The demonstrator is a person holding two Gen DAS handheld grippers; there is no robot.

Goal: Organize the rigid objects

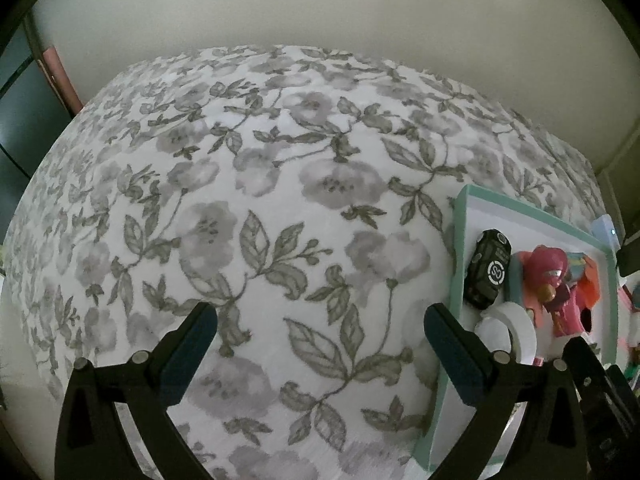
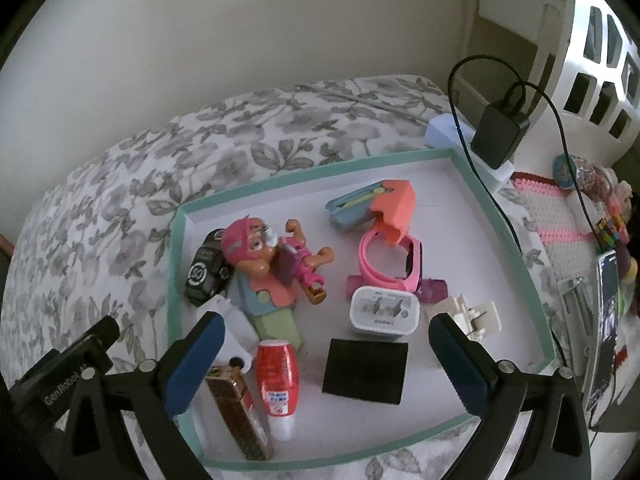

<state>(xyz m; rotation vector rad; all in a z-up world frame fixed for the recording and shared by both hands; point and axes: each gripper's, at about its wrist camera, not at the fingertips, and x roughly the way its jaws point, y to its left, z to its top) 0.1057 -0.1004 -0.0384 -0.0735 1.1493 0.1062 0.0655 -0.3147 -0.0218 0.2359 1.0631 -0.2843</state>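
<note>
A shallow tray point(image 2: 502, 216) with a mint-green rim and white floor lies on a bed covered in a grey floral spread point(image 1: 248, 200). To the tray's left the spread runs bare and wide to the far wall, and that stretch is where the left gripper point(image 1: 320, 344) hangs, its fingers point(image 1: 188, 344) spread wide with nothing between them; its right finger sits just beside the tray's left rim. On the tray's right a black charger point(image 2: 498, 136) and its cable cross the far corner, and a phone point(image 2: 606, 320) and small trinkets crowd that side.

The right gripper point(image 2: 324, 360) hovers over the tray's near half, fingers equally wide apart and pinching nothing.

Inside the tray, the left part is packed: a black toy car point(image 2: 206, 270) against the left wall, a pink-capped doll point(image 2: 272, 256) touching it, a white tape roll point(image 1: 516, 332), a red bottle point(image 2: 278, 376) and a brown box point(image 2: 240, 412). Mid-tray sit a pink watch point(image 2: 384, 264), an orange and blue toy point(image 2: 372, 204), a white plug block point(image 2: 384, 308) and a black square point(image 2: 366, 372). The far left corner and near right floor stay open.
</note>
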